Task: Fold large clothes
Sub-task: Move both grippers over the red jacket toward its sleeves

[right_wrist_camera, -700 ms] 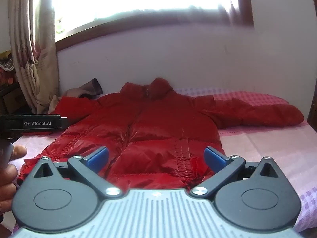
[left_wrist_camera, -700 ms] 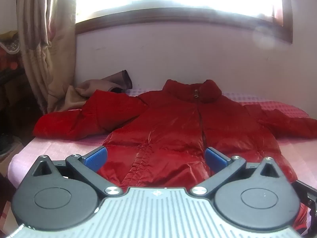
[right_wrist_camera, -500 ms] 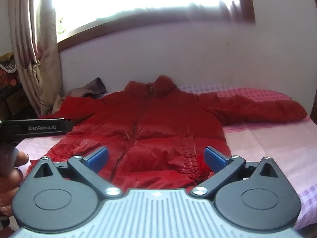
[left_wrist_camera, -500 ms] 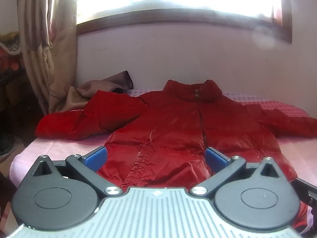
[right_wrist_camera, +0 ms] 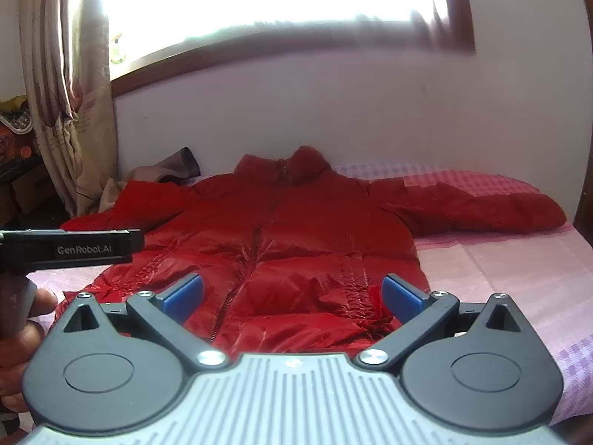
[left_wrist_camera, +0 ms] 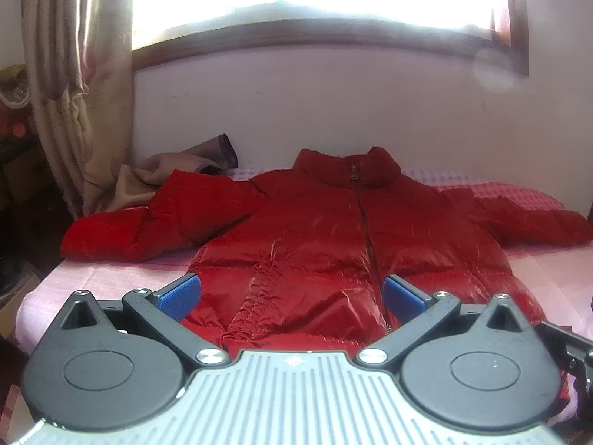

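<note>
— Lying flat on the bed [left_wrist_camera: 111,270], front up and zipped, is that the red puffer jacket [left_wrist_camera: 315,241]?
— Yes, collar toward the wall-side edge, sleeves spread to both side edges, hem at the near edge
— And the grippers?
— Left gripper [left_wrist_camera: 291,293] and right gripper [right_wrist_camera: 292,293] hover above the hem, blue fingers [right_wrist_camera: 183,294] spread wide, pinching nothing

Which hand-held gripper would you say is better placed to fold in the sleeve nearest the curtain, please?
Left, probably. That sleeve lies on the left hand-held gripper's side; from the right hand-held gripper it lies beyond the jacket's body. Both stand open, short of the cloth.
</note>
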Action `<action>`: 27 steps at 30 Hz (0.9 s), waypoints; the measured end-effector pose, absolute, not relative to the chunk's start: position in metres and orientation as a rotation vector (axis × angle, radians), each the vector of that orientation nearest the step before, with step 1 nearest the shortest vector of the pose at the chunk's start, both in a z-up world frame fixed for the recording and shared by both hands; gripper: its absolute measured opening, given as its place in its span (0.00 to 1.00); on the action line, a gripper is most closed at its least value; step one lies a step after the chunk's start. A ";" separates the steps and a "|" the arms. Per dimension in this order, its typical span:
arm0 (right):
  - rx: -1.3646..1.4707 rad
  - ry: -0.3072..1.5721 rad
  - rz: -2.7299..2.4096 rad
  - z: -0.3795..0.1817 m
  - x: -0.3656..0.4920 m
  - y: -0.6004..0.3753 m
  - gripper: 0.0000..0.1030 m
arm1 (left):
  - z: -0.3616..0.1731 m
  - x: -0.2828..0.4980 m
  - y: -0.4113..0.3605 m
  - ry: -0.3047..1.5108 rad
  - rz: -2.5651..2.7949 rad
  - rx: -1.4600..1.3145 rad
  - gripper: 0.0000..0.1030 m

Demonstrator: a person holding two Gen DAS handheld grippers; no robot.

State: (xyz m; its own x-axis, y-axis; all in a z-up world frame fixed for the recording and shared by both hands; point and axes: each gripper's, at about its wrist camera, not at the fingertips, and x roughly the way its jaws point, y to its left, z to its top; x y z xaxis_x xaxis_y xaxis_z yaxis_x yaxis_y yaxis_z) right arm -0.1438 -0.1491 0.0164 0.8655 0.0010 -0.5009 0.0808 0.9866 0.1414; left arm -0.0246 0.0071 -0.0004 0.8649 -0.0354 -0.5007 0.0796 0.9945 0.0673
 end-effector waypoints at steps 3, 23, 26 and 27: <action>0.180 0.528 -0.032 0.014 -0.137 -0.150 1.00 | -0.006 -0.013 0.006 0.535 -0.068 0.097 1.00; 0.292 0.398 -0.022 0.034 -0.129 -0.175 1.00 | 0.024 -0.006 -0.005 0.467 -0.070 0.122 1.00; 0.308 0.416 -0.041 0.030 -0.147 -0.173 1.00 | 0.023 -0.019 0.003 0.483 -0.090 0.109 1.00; 0.306 0.428 -0.041 0.029 -0.150 -0.171 1.00 | 0.022 -0.022 0.007 0.485 -0.090 0.099 1.00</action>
